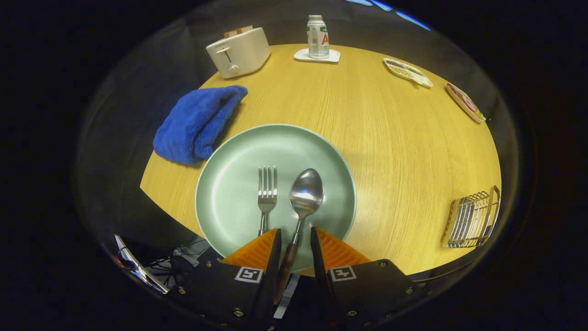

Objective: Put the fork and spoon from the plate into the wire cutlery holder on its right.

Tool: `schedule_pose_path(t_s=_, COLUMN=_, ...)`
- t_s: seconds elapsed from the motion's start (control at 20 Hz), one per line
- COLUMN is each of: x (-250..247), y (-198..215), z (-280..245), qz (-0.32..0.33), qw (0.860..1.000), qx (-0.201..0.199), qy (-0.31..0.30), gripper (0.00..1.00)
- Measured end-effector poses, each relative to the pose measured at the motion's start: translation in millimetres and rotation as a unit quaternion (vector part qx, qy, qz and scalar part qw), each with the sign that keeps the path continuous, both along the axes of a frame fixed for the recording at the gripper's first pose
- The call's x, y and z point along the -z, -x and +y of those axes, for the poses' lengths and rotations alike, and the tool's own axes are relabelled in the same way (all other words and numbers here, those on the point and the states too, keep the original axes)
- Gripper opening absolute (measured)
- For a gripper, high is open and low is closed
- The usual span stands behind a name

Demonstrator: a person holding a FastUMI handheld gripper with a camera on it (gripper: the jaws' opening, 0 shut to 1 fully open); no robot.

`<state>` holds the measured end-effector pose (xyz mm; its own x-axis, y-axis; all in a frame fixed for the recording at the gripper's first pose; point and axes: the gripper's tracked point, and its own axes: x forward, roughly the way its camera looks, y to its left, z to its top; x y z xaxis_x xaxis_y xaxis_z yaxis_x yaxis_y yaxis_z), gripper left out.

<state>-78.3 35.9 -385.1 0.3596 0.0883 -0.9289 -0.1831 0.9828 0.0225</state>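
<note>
A pale green plate (229,193) held a silver fork (267,193) and a silver spoon (305,193) with a dark brown handle. It sat on a light wood-grain table (404,151), beside a bright blue towel (195,124) and a cream toaster (239,51).

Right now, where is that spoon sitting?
The spoon lies on the green plate, just right of the fork. Its dark handle runs back between the gripper's open fingers, which have not closed on it.
</note>
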Motion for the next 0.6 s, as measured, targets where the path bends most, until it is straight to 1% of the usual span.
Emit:
schedule_pose_path(t_s=0.1, x=2.6, y=-0.9, z=4.6, qz=0.012, qw=1.000, qx=-0.003, qy=-0.008, gripper=0.39)
schedule_pose_path(t_s=0.15, x=13.3, y=4.1, z=-1.1, qz=0.022, qw=1.000, qx=0.005, qy=0.004, gripper=0.38)
schedule_pose_path(t_s=0.2, x=6.9, y=3.6, z=-2.8, qz=0.032, qw=0.999, qx=0.002, qy=0.002, gripper=0.16)
schedule_pose_path(t_s=0.3, x=9.7, y=-1.9, z=-8.8, qz=0.028, qw=0.999, qx=0.016, qy=0.012, gripper=0.15)
schedule_pose_path(t_s=0.4, x=9.6, y=-4.1, z=-8.8, qz=0.032, qw=0.999, qx=0.019, qy=0.008, gripper=0.03)
schedule_pose_path(t_s=0.5, x=4.1, y=-7.8, z=-2.6, qz=0.024, qw=0.999, qx=0.032, qy=-0.025, gripper=0.04)
schedule_pose_path(t_s=0.55, x=8.0, y=-9.1, z=-0.2, qz=0.023, qw=0.998, qx=0.037, qy=-0.039, gripper=0.00)
schedule_pose_path(t_s=0.6, x=4.4, y=-10.4, z=0.1, qz=0.021, qw=0.998, qx=0.041, qy=-0.045, gripper=0.01)
